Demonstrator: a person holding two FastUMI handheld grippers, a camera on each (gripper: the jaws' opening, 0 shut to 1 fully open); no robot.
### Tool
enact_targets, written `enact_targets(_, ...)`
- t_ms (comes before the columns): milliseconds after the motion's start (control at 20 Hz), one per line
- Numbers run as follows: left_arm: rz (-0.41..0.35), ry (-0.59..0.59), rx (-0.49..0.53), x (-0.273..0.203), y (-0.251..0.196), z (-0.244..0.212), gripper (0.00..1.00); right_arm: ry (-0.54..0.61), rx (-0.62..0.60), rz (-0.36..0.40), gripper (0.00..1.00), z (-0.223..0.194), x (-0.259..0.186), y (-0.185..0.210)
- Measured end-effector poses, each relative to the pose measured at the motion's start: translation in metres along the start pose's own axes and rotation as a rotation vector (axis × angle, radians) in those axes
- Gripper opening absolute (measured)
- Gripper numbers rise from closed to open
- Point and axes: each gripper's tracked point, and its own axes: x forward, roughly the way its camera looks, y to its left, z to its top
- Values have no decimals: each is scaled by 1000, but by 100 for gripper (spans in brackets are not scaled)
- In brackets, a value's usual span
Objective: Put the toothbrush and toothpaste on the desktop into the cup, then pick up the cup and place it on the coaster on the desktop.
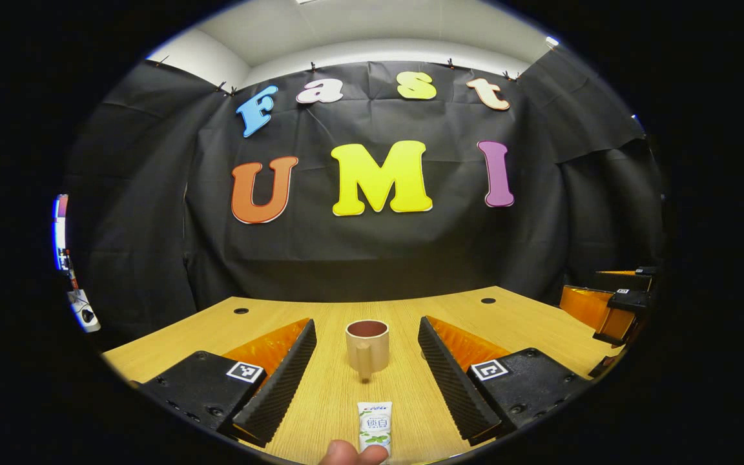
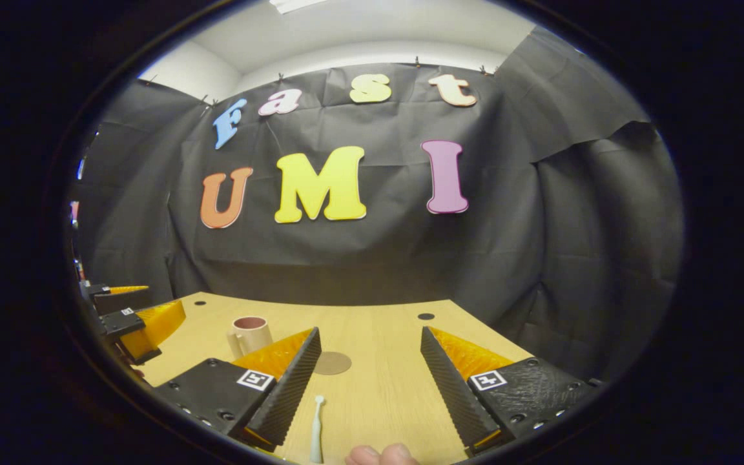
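**Both grippers open above desk, nothing held**

Wooden desk [image 1: 527, 323] carries all items. Left gripper [image 1: 367, 368]: jaws wide, cup [image 1: 367, 345] upright between them farther off, toothpaste [image 1: 374, 426] flat nearer the camera. Right gripper [image 2: 369, 374]: jaws wide; coaster [image 2: 332, 363] ahead, toothbrush [image 2: 316, 429] lying beside its left finger.

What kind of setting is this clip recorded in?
Probably a staged recording booth, not a real bathroom: black cloth wall hung by clips, a bare wooden desk holding a cup, toothpaste, toothbrush and coaster.
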Motion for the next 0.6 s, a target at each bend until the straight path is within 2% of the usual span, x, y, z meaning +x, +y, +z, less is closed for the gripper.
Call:
enact_targets(250, -11, 107, -23, -19, -2, -43, 100, 49, 3, 25, 94, -24, -4, 8)
enact_targets(600, -35, 394, -73, -38, -8, -129, 100, 137, 2, 36, 94, -59, -2, 6)
